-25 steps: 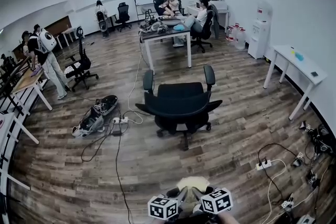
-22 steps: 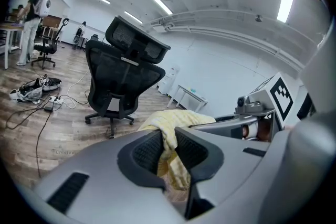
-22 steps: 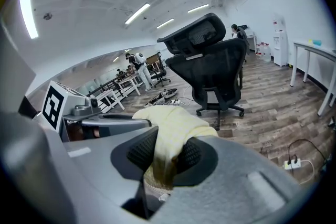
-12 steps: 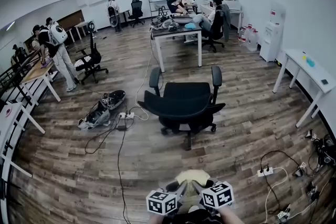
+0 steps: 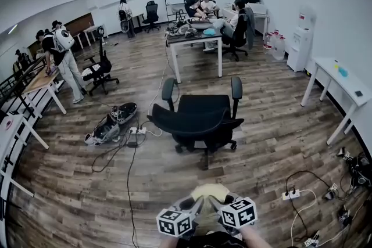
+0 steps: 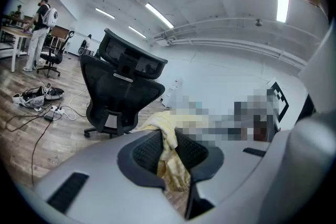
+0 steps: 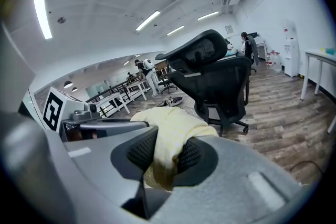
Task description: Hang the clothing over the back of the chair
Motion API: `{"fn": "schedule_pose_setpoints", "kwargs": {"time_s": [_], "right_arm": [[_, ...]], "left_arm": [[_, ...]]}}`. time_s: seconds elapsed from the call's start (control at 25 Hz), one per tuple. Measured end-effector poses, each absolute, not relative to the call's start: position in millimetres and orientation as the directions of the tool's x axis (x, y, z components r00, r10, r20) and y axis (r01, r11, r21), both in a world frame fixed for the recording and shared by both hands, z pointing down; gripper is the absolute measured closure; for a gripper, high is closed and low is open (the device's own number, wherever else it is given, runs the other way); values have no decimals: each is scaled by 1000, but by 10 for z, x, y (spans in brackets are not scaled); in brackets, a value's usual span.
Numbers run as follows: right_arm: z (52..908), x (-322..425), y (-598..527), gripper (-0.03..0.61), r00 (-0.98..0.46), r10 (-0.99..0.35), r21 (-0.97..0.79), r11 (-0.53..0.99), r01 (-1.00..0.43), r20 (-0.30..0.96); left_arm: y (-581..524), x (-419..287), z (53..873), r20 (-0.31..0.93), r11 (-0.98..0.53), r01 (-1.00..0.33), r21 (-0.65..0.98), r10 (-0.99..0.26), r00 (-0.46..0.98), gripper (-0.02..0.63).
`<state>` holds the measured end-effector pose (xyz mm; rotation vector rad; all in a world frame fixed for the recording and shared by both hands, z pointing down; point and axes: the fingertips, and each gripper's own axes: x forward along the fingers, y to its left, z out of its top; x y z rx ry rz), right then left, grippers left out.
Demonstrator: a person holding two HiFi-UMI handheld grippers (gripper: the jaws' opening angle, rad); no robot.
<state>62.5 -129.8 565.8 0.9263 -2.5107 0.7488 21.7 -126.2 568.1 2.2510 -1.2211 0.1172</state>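
We held the pale yellow clothing [image 5: 210, 192] bunched between our two grippers, on the backrest side of the chair [image 5: 200, 116] and well apart from it. Our left gripper [image 6: 170, 157] was clenched on one fold of the fabric, which was pinched between its ribbed pads and hung below them. Our right gripper [image 7: 165, 157] was clamped the same way on a thicker fold. The two grippers stood close together, so the garment sat as a gathered lump and not a spread sheet.

The chair's back [image 5: 195, 124], with its headrest, faced us, and nothing lay over it. We judged the task to be at the carrying stage: the garment was lifted and secured in both grips, but we had not reached the chair. Spreading the cloth, raising it above the top of the back, draping it and letting go were all left to do.

Beside the chair, cables [image 5: 125, 154] trailed over the wooden floor [image 5: 70, 194]. Beyond the chair stood a desk [image 5: 195, 39].
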Motion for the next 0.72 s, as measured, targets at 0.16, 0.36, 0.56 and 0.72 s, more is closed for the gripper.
{"fn": "schedule_pose_setpoints", "kwargs": {"time_s": [0.16,0.36,0.56,0.72], "right_arm": [[5635,632,-1340,505,-719,-501,-374,625,-686,481],[5535,570,-1418,505,-722,-511,-373,626,-685,467],[5511,479,-1509,505,-718,-518,-405,597,-693,465],[5485,389,-1555,505,-724,-517,-393,613,-685,456]], "left_arm": [[-1301,217,5633,326,-434,-797,420,-748,578,546],[-1378,150,5517,316,-454,-797,398,-748,583,546],[-1463,70,5502,282,-450,-773,447,-749,599,546],[-1512,-26,5465,289,-455,-781,427,-750,595,546]]}}
